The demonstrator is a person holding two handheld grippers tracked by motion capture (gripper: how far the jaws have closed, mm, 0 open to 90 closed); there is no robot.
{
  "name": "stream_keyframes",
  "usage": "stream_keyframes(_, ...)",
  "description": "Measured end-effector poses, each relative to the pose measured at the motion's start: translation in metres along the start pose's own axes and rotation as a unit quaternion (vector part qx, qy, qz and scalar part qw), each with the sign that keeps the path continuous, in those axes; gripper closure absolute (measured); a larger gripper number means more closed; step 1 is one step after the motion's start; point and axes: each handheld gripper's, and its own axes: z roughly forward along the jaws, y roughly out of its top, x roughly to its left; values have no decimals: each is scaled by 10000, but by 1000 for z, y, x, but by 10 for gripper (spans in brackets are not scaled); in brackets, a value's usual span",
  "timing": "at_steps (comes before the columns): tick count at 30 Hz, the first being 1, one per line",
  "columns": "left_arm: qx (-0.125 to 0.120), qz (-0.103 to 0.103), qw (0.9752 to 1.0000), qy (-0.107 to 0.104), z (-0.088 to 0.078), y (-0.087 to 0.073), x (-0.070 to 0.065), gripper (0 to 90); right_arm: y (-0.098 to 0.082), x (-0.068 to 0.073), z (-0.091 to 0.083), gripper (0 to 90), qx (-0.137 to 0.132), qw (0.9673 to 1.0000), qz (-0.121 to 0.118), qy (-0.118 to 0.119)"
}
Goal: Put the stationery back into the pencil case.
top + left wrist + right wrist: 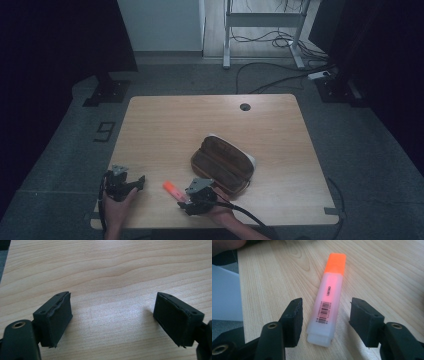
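Observation:
An orange highlighter [173, 190] with an orange cap and a pale barcoded body [328, 303] lies flat on the wooden table [165, 125] near the front edge. My right gripper [189, 204] is open, its jaws on either side of the pen's rear end [325, 311] without touching it. A brown pencil case [222, 164] lies behind it, near the table's middle. My left gripper [140, 181] rests open at the front left over bare wood [112, 311], nothing between its jaws.
The table has a round cable hole [245, 106] at the back. The front edge runs close under both hands. Cables [280, 40] and a desk frame stand on the floor beyond the table.

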Motion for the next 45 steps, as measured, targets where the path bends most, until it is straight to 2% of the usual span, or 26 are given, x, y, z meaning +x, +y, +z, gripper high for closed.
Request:
stream_keyframes(10, 0, 1, 10000, 1, 0, 0, 0, 150, -1, 5, 4, 530, 91, 9998, -122, -131)
stream_keyframes(15, 0, 0, 10000, 1, 0, 0, 0, 150, -1, 5, 4, 598, 122, 9993, -180, -309)
stream_keyframes(18, 0, 0, 10000, 1, 0, 0, 0, 150, -1, 5, 3, 638, 159, 9992, -157, -343)
stream_keyframes(25, 0, 0, 10000, 1, 0, 0, 0, 150, -1, 1, 2, 647, 159, 9992, -51, -356)
stream_keyframes(36, 1, 1, 10000, 1, 0, 0, 0, 150, 5, -6, -14, 649, -203, 9994, 145, -239)
stream_keyframes(45, -2, -4, 10000, 0, 0, 0, 0, 150, 11, -14, -32, 649, -534, 9979, 344, -148)
